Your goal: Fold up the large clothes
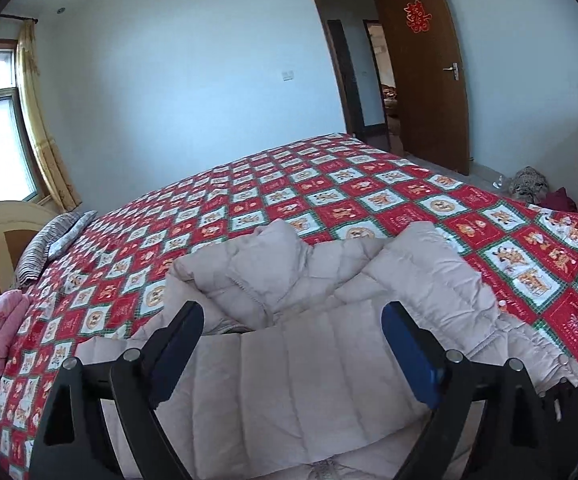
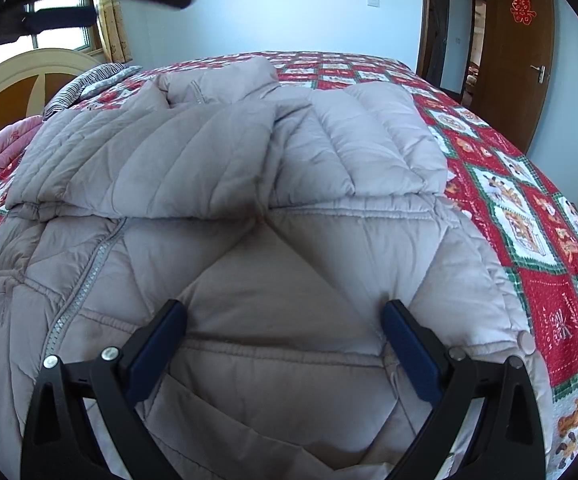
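Jacket (image 2: 249, 184) lies on the bedspread (image 2: 529, 216) near the bed's near edge, sleeves folded in; left gripper (image 1: 293, 320) and right gripper (image 2: 285, 320) both gape empty above it, so next likely comes grabbing the hem to fold upward.

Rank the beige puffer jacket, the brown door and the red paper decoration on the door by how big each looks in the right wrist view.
Largest to smallest, as they look:
1. beige puffer jacket, though it lies nearest the camera
2. brown door
3. red paper decoration
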Available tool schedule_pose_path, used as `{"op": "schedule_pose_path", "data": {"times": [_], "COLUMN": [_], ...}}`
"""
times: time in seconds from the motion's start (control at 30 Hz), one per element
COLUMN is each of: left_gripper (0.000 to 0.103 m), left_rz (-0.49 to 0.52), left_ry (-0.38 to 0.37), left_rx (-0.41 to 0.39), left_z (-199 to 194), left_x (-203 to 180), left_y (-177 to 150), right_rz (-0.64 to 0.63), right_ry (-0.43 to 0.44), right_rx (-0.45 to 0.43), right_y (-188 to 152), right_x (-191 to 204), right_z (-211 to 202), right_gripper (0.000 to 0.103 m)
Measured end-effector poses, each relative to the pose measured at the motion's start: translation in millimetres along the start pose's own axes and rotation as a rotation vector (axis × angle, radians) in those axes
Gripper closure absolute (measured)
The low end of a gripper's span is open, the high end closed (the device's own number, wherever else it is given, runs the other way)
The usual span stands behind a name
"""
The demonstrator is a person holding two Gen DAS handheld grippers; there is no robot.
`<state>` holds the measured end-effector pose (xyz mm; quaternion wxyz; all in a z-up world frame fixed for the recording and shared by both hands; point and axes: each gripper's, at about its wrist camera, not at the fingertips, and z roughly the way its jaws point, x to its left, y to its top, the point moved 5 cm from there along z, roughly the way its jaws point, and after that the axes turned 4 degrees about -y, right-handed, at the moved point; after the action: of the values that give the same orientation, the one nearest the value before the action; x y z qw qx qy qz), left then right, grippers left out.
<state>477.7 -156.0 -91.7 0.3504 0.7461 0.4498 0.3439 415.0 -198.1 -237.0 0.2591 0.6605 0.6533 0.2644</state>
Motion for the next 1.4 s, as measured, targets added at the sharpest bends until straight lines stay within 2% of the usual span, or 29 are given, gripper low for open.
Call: {"op": "schedule_pose_path", "data": {"times": [0.1, 0.2, 0.27, 0.33, 0.37, 0.4, 0.43, 0.47, 0.5, 0.57, 0.63, 0.73, 0.8, 0.83, 0.87, 0.93, 0.97, 1.03, 1.13, 1.2, 1.3, 1.4], "left_gripper": [0.012, 0.012, 0.012, 0.012, 0.012, 0.012, 0.012, 0.012, 0.012, 0.012, 0.012, 0.012, 0.012, 0.012, 0.012, 0.012, 0.012, 0.012, 0.012, 0.012, 0.012, 0.009], "left_rz": [-0.016, -0.052, -0.089, -0.138, -0.170, -0.195, -0.218, -0.235, -0.241, -0.237, -0.227, -0.217, -0.215, -0.208, -0.202, -0.205, -0.212, -0.230, -0.250, -0.235, -0.214, -0.224], "left_ry": [0.085, 0.171, 0.227, 0.275, 0.297, 0.306, 0.307, 0.304, 0.304, 0.308, 0.306, 0.299, 0.315, 0.317, 0.318, 0.313, 0.313, 0.293, 0.252, 0.274, 0.302, 0.302], "left_rx": [0.028, 0.060, 0.100, 0.138, 0.156, 0.170, 0.182, 0.193, 0.199, 0.199, 0.208, 0.290, 0.309, 0.289, 0.258, 0.192, 0.179, 0.196, 0.264, 0.300, 0.286, 0.268], "left_z": [1.5, 4.4, 10.2, 15.3, 17.1, 17.3, 18.1, 18.2, 18.0, 18.5, 24.1, 44.6, 48.8, 45.6, 40.7, 32.0, 31.4, 39.9, 62.2, 75.9, 80.8, 82.1], "left_x": [42.5, 95.6, 129.2, 158.6, 173.7, 184.1, 192.4, 198.6, 201.1, 207.2, 207.9, 205.6, 203.0, 201.6, 200.4, 200.3, 201.3, 199.8, 189.6, 181.6, 175.6, 174.5], "left_y": [-19.1, -44.9, -62.2, -78.3, -86.8, -94.2, -100.6, -106.0, -110.0, -116.2, -119.4, -129.3, -133.2, -130.6, -125.9, -115.1, -110.5, -104.5, -107.6, -116.2, -123.8, -129.0], "right_rz": [0.054, 0.172, 0.154, 0.134, 0.137, 0.143, 0.149, 0.159, 0.155, 0.145, 0.136, 0.111, 0.128, 0.144, 0.151, 0.139, 0.134, 0.122, 0.087, 0.079, 0.087, 0.070], "right_ry": [0.058, 0.137, 0.098, 0.103, 0.114, 0.122, 0.132, 0.137, 0.123, 0.107, 0.097, 0.068, 0.040, 0.027, 0.001, -0.071, -0.079, -0.032, 0.027, 0.021, 0.005, 0.000], "right_rx": [-0.010, -0.043, -0.070, -0.031, 0.034, 0.094, 0.124, 0.113, 0.091, 0.070, 0.076, 0.091, 0.082, 0.071, 0.044, -0.052, -0.096, -0.134, -0.112, -0.061, -0.009, -0.016], "right_y": [5.2, 27.9, 47.9, 63.3, 66.1, 66.2, 65.7, 65.7, 65.7, 63.1, 57.5, 54.4, 59.9, 62.1, 66.5, 78.1, 85.9, 99.5, 113.3, 113.0, 100.6, 83.2], "right_x": [-7.0, -14.4, -7.3, 1.7, 5.8, 8.4, 8.8, 8.7, 8.2, 6.0, 2.9, 1.3, -4.9, -12.4, -14.6, -12.8, -8.2, 6.1, 31.0, 38.8, 41.2, 39.3], "right_z": [-10.4, -31.6, -35.0, -15.6, 4.4, 24.4, 37.8, 41.7, 39.7, 32.5, 28.7, 27.2, 17.4, 9.7, -0.5, -24.8, -34.0, -38.3, -10.7, 16.5, 45.9, 52.8], "right_gripper": [0.003, 0.003, 0.003, 0.003, 0.009, 0.038, 0.054, 0.066, 0.075, 0.081, 0.081, 0.081, 0.068, 0.065, 0.057, 0.047, 0.041, 0.036, 0.033, 0.034, 0.033, 0.033]}}
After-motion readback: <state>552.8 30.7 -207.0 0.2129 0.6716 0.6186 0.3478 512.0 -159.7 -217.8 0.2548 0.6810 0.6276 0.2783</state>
